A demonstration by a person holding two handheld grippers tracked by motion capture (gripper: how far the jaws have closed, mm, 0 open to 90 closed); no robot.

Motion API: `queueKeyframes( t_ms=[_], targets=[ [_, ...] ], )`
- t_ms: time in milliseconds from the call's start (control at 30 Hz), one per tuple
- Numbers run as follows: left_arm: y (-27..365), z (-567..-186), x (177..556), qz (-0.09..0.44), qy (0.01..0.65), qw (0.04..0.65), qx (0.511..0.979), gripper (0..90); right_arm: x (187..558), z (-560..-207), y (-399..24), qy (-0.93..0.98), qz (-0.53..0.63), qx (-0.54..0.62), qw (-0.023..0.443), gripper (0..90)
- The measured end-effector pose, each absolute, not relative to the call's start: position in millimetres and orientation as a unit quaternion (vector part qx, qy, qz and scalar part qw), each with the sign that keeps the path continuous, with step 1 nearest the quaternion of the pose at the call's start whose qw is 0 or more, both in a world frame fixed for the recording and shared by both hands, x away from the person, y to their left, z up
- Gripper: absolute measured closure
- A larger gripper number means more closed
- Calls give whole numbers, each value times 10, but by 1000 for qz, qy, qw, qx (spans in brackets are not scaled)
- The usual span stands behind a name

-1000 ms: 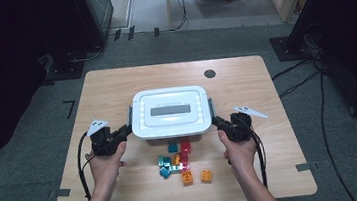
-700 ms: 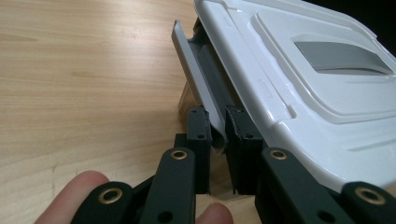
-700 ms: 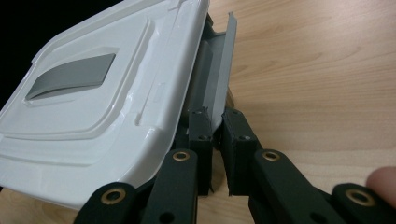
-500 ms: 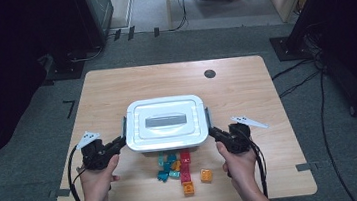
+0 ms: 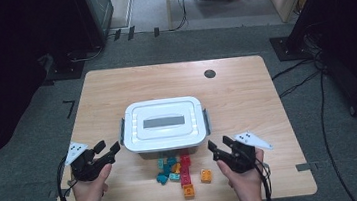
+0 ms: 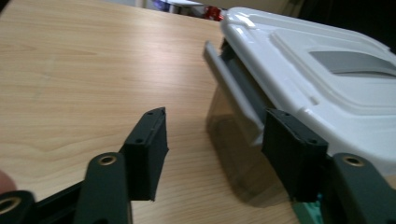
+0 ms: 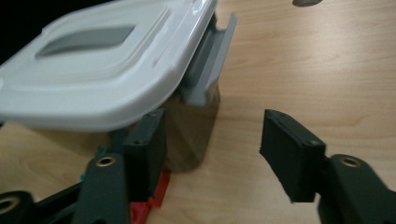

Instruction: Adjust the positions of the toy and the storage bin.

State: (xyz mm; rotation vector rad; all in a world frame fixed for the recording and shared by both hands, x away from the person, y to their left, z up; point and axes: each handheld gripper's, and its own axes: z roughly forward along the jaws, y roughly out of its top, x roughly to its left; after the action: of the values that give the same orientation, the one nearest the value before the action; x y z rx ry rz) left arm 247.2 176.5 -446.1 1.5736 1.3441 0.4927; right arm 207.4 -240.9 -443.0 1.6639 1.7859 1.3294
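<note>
The lidded box (image 5: 164, 124) looks stiff, light and smooth-sided. Its grey side latches (image 6: 233, 86) offer the surest hold. Both the left hand-held gripper (image 5: 107, 152) and the right hand-held gripper (image 5: 220, 147) have just opened wide, holding nothing.

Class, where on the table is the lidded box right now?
In the high view the box sits mid-table, just behind the bricks, between the two grippers.

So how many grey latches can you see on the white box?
2: one latch on the left end of the box, one latch on the right end. Both hang at the lid's short sides; any on the far or near sides are not visible.
</note>
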Motion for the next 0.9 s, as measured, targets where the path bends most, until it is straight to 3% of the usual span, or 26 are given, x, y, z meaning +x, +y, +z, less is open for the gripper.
queueKeyframes(
  t_ms=[367, 633, 800, 900],
  targets=[
    [1953, -4756, 2353, 203, 564, 445, 665, 192, 1773, -4911, -1923, 715, 433, 531, 143, 365],
    [1889, -5010, 2395, 204, 567, 370, 707, 191, 1634, -5100, -1635, 759, 398, 484, 177, 344],
    [1896, -5092, 2434, 212, 567, 336, 722, 205, 1658, -5167, -1662, 762, 372, 486, 210, 365],
    [1915, -5126, 2454, 215, 569, 326, 724, 207, 1705, -5179, -1740, 755, 367, 502, 207, 373]
  ],
)
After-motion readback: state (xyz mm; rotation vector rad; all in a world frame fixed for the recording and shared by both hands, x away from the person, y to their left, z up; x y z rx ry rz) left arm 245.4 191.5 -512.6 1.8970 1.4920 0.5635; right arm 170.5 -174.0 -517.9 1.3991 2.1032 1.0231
